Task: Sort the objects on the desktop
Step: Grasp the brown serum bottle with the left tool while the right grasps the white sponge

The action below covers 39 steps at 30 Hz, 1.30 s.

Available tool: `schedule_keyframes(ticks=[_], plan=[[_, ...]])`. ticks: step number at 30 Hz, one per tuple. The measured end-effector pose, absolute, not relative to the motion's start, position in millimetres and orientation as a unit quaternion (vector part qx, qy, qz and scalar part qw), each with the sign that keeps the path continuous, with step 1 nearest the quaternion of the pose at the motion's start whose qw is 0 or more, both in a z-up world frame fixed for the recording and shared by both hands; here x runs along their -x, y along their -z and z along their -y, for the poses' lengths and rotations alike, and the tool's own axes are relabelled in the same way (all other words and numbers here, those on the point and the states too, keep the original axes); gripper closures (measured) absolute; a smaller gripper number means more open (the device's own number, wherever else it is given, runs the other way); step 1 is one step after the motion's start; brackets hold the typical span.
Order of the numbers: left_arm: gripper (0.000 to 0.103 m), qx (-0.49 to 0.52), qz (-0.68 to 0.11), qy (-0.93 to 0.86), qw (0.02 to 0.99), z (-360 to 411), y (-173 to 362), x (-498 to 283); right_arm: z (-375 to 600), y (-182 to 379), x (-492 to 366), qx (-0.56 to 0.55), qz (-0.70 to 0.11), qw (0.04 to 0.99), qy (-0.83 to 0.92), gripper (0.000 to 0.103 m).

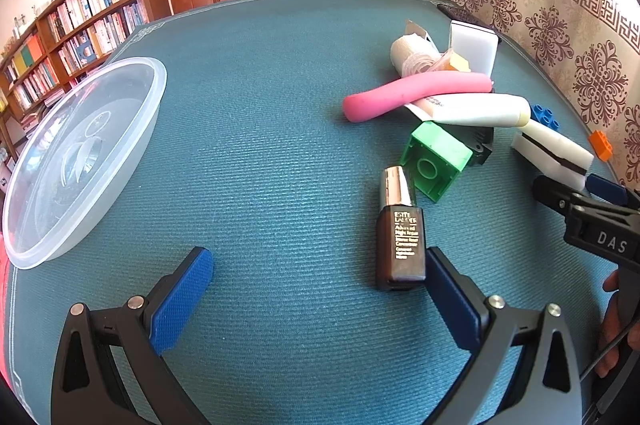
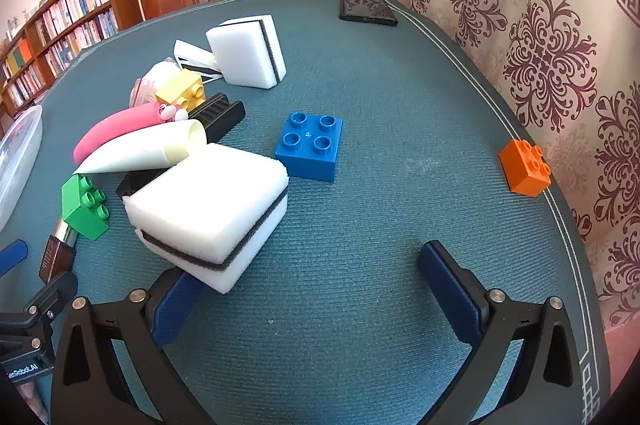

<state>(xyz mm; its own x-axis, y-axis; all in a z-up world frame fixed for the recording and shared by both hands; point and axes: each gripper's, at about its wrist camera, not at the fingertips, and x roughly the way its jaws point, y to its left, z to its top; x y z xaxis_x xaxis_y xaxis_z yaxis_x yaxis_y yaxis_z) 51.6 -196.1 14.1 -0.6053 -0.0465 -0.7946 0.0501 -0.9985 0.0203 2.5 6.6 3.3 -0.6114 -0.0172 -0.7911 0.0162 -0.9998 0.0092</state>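
My left gripper [image 1: 316,285] hovers open low over the teal table [image 1: 280,105]. A brown cosmetic bottle [image 1: 400,237] with a silver cap lies against the tip of its right finger. My right gripper [image 2: 316,285] is open too. A white sponge [image 2: 208,209] with a dark middle layer rests against its left fingertip. Beyond lies a pile: green brick [image 2: 86,203], pink tube [image 2: 116,133], white tube [image 2: 144,151], yellow brick [image 2: 182,91], a black clip-like piece [image 2: 218,115]. A blue brick [image 2: 310,145] sits apart from the pile.
A clear plastic container [image 1: 80,161] stands at the table's left. An orange brick [image 2: 526,167] sits at the right edge by the curtain. A second sponge [image 2: 248,51] and a dark phone [image 2: 366,9] lie at the back. A bookshelf and a wooden door are behind.
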Motion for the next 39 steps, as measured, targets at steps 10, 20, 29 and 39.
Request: schedule_keyframes(ticks=[10,20,29,39], plan=[[0.012,-0.434,0.016,0.901,0.008,186,-19,-52,-16,-5,-15,-0.44,0.016,0.026,0.897,0.0],[0.056,-0.426,0.017,0.904,-0.024,173,-23,-35,-18,-16,-27,-0.409,0.048,0.068,0.909,0.0],[0.081,-0.419,0.003,0.907,-0.044,175,-20,-39,-10,-26,-34,-0.391,0.079,0.1,0.911,0.008],[0.081,-0.413,0.004,0.91,-0.032,172,-25,-42,12,-22,-24,-0.405,0.061,0.097,0.907,0.014]])
